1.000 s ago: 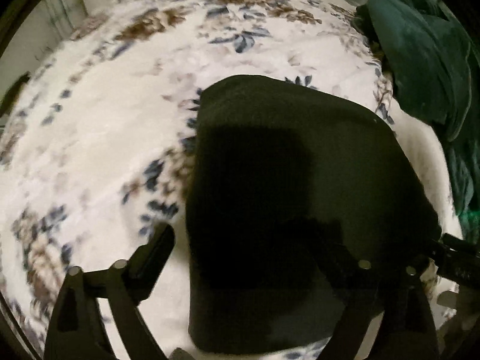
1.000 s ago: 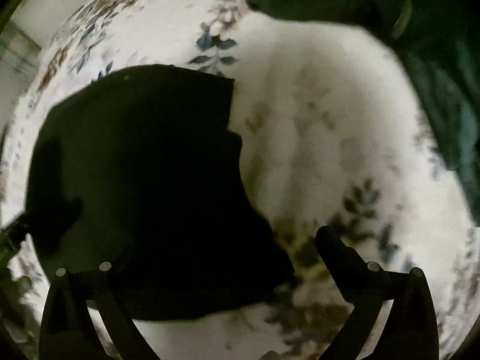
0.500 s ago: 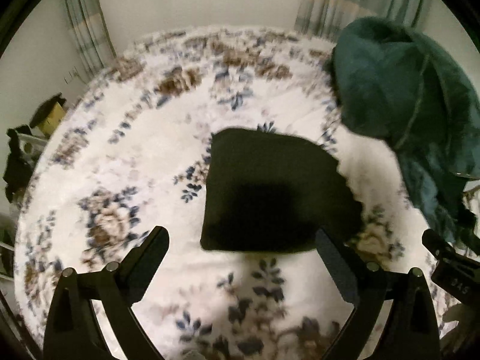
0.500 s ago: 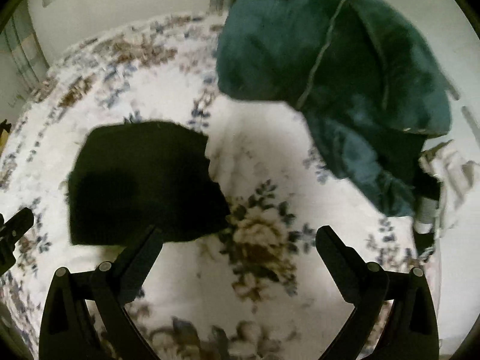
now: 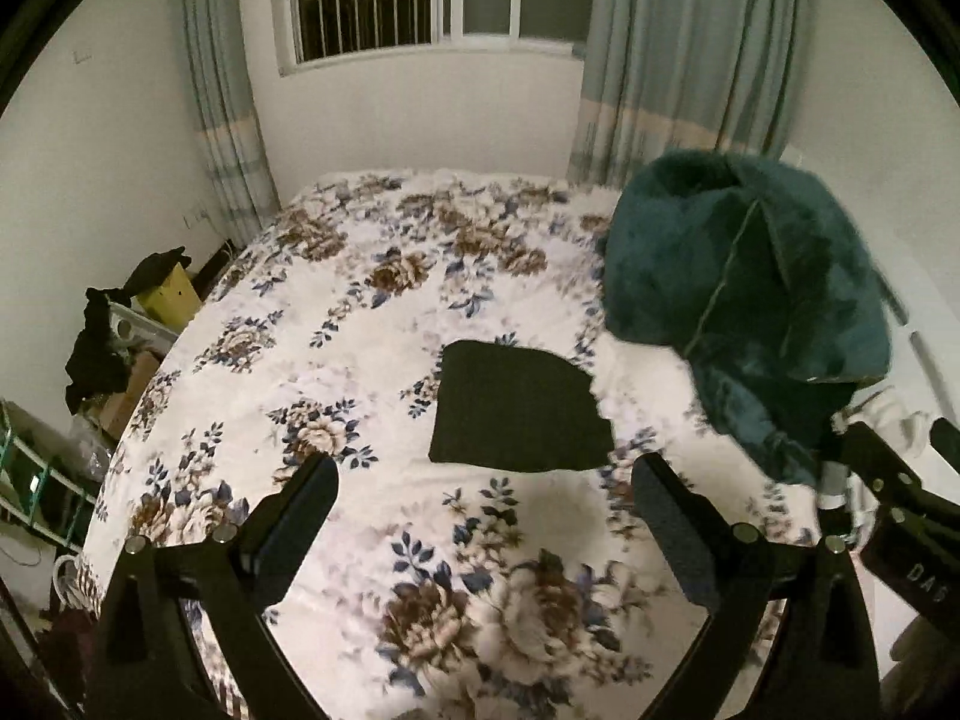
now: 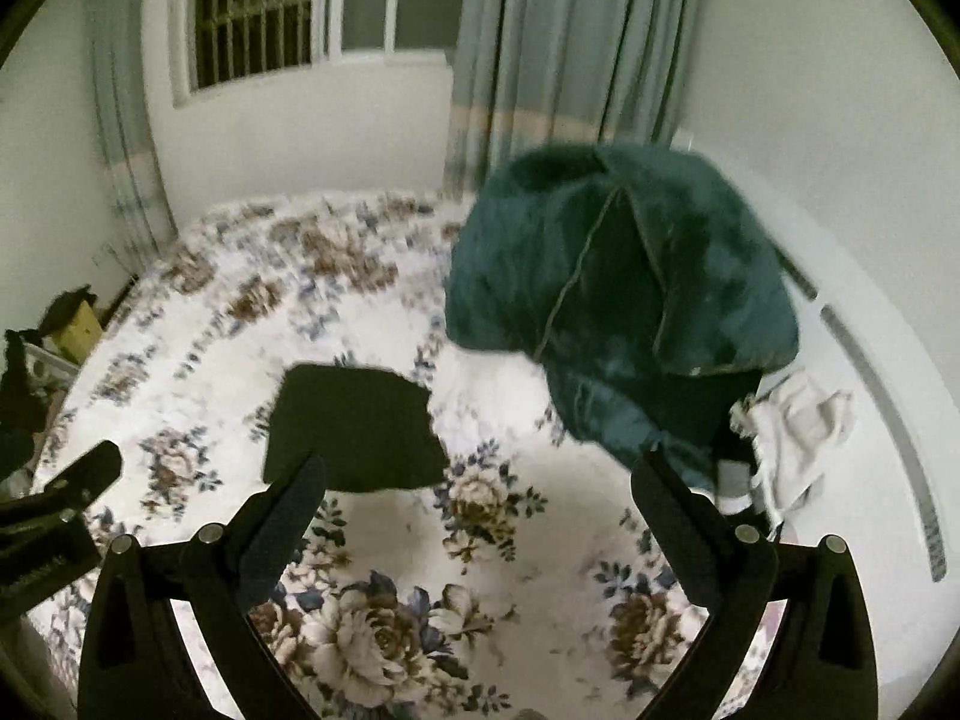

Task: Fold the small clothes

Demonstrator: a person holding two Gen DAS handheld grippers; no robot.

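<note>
A small black garment [image 5: 516,408] lies folded flat on the floral bedspread [image 5: 336,360]; it also shows in the right wrist view [image 6: 354,432]. My left gripper [image 5: 483,504] is open and empty, held above the bed, back from the garment's near edge. My right gripper [image 6: 477,504] is open and empty, to the right of the garment. The right gripper's body shows at the right edge of the left wrist view [image 5: 900,516], and the left gripper's body at the left edge of the right wrist view [image 6: 54,516].
A bulky dark green blanket [image 5: 750,312] is heaped at the bed's right side [image 6: 624,300]. White cloths [image 6: 798,420] lie beside it. Clutter and a yellow box [image 5: 168,294] stand left of the bed. Curtains and a window are behind.
Both grippers have pulled up and back from the black garment, which now looks small and far; more of the room has come into view. The garment stays flat on the bed.
</note>
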